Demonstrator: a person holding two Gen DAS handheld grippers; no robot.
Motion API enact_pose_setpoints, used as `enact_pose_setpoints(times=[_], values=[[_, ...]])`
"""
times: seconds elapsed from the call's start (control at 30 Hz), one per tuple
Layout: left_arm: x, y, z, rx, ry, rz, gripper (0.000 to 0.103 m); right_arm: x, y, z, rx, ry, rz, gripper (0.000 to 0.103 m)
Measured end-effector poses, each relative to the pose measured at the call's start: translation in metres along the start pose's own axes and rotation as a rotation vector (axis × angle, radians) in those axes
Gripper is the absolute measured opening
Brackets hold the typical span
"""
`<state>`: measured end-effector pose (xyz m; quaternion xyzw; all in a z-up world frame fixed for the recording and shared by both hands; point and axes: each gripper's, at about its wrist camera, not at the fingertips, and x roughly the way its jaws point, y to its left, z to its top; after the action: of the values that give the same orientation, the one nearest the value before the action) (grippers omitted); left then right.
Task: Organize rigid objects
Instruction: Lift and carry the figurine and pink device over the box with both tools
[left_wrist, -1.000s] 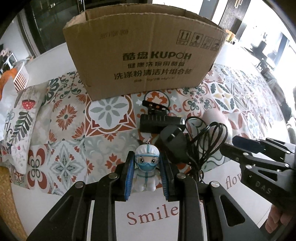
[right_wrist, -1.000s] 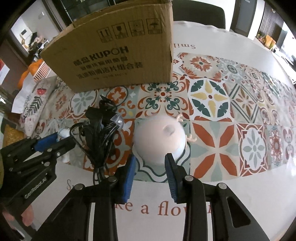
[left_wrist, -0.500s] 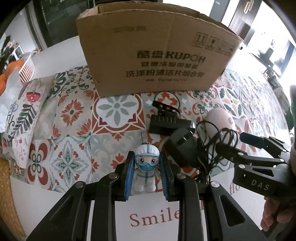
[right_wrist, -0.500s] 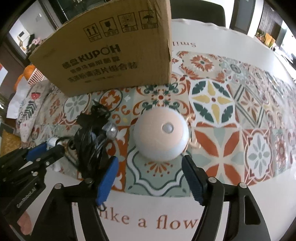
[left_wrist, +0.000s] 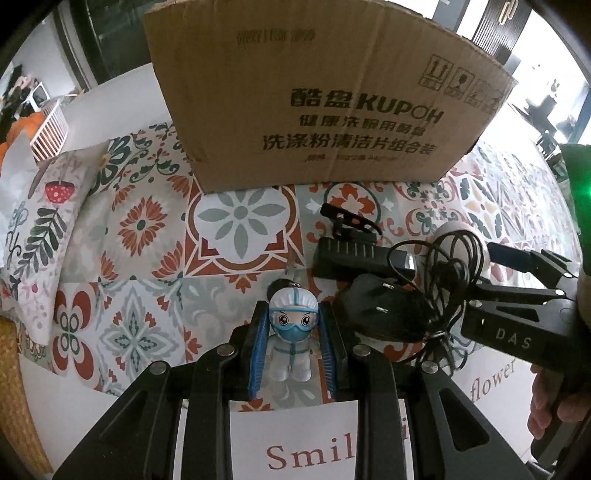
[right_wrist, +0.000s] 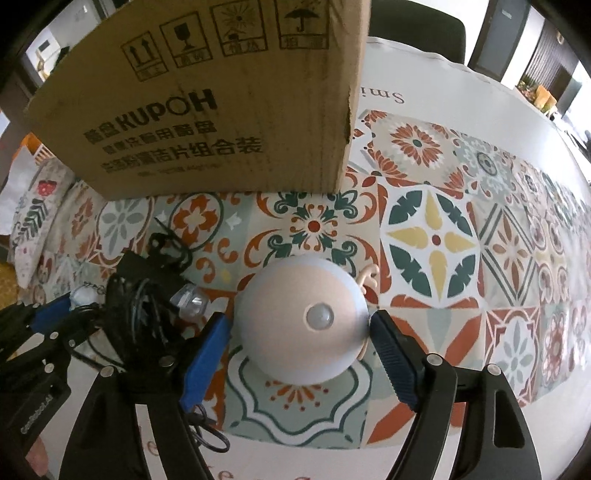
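Figurine (left_wrist: 291, 341) in white suit and blue mask stands upright on the patterned tablecloth (left_wrist: 140, 236), clamped between the blue pads of your left gripper (left_wrist: 293, 349). Your right gripper (right_wrist: 301, 363) is spread wide around the round pink dome light (right_wrist: 301, 319), pads just beside it on either side. A black charger with tangled cable (left_wrist: 399, 306) lies between the two. The cardboard box (left_wrist: 314, 96) stands behind them.
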<state>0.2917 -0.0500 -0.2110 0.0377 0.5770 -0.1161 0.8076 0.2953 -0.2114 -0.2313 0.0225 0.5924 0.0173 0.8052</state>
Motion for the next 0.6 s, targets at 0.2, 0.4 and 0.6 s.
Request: enact_pose_setpoints(times=[0.2, 0.4, 0.6], values=[[0.004, 0.004, 0.003, -0.006, 0.009, 0.009, 0.026, 0.012, 0.003, 0.014, -0.015, 0.018, -0.001, 0.084], [0.009, 0.004, 0.006, -0.003, 0.014, 0.022, 0.026, 0.027, 0.011, 0.018, -0.025, 0.027, -0.007, 0.081], [0.009, 0.004, 0.002, 0.007, 0.008, 0.026, 0.026, 0.023, 0.011, 0.01, -0.022, 0.011, -0.009, 0.076]])
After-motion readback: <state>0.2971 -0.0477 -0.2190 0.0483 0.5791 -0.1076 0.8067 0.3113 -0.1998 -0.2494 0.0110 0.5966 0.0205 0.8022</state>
